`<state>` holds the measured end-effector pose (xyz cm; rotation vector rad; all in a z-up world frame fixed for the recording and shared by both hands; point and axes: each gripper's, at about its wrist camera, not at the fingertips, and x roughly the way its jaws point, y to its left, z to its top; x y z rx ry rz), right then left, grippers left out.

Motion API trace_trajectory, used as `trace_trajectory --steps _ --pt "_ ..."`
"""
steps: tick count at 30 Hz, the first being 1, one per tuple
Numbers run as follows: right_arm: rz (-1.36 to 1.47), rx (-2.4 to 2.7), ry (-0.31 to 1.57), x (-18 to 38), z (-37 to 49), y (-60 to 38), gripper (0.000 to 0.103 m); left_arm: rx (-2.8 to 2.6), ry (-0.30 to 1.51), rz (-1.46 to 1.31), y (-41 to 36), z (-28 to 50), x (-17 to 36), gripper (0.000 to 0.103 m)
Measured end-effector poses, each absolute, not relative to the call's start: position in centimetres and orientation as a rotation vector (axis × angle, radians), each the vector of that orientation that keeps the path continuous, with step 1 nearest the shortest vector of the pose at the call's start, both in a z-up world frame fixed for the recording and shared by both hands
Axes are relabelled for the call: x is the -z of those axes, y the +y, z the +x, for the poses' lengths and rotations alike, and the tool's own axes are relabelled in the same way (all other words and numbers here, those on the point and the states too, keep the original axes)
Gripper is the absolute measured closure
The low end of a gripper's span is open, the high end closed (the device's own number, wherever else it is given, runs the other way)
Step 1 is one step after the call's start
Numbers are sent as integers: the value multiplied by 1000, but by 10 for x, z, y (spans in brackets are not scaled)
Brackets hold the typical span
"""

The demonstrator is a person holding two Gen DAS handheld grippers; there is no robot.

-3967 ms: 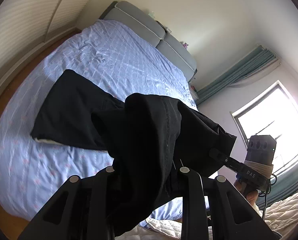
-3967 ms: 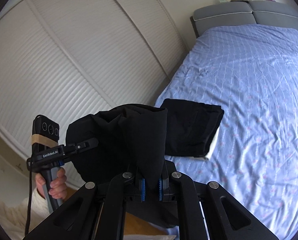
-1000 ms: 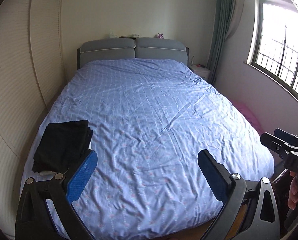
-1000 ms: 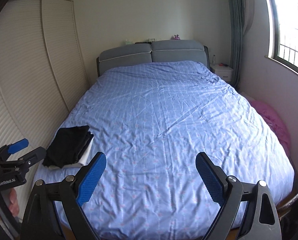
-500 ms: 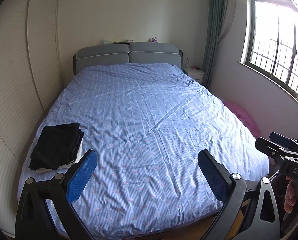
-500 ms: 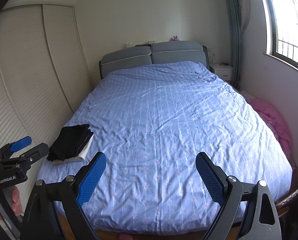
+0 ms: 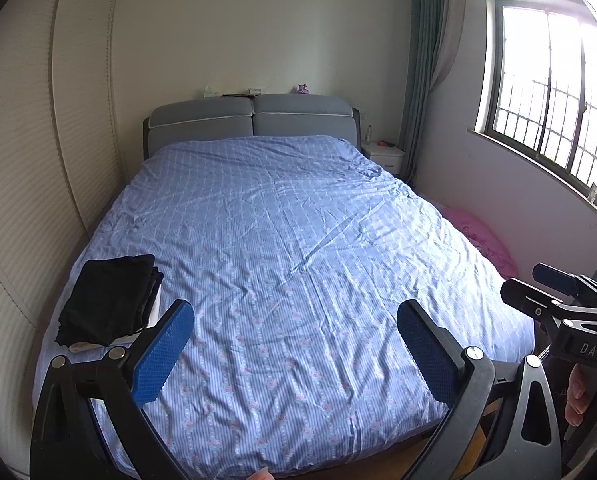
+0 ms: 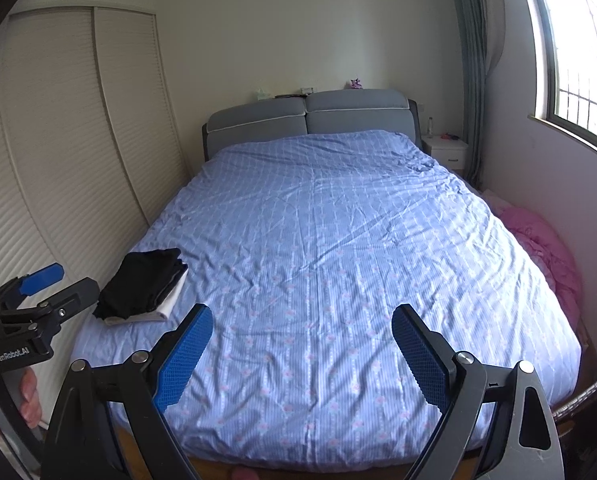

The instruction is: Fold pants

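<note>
Folded black pants (image 7: pixel 110 300) (image 8: pixel 142 282) lie on top of a folded white garment (image 8: pixel 170 302) at the near left corner of the blue bed (image 7: pixel 298 240) (image 8: pixel 318 240). My left gripper (image 7: pixel 294 320) is open, back from the foot of the bed, with nothing between its blue pads (image 7: pixel 164 354). My right gripper (image 8: pixel 302 324) is also open and empty, well clear of the pants. Each gripper shows at the edge of the other's view: the right gripper (image 7: pixel 562 300) at the right, the left gripper (image 8: pixel 38 292) at the left, both hand-held.
A grey headboard (image 7: pixel 250 120) stands at the far end. White louvred wardrobe doors (image 8: pixel 58 160) run along the left. A white nightstand (image 7: pixel 384 156), a curtain and a barred window (image 7: pixel 558 100) are on the right. Pink bedding (image 8: pixel 546 252) lies on the floor beside the bed.
Four seconds ago both grippers were shut on the black pants; now the pants lie folded on the bed and both grippers are open. Over the last second both drew back from the bed.
</note>
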<state>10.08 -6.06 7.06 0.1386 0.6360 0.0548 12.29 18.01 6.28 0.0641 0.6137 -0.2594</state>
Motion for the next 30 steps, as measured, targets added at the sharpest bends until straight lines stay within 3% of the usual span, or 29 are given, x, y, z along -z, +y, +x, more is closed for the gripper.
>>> trace_trajectory --steps 30 --pt "123 -53 619 -77 94 -68 11 268 591 104 159 122 -64 0"
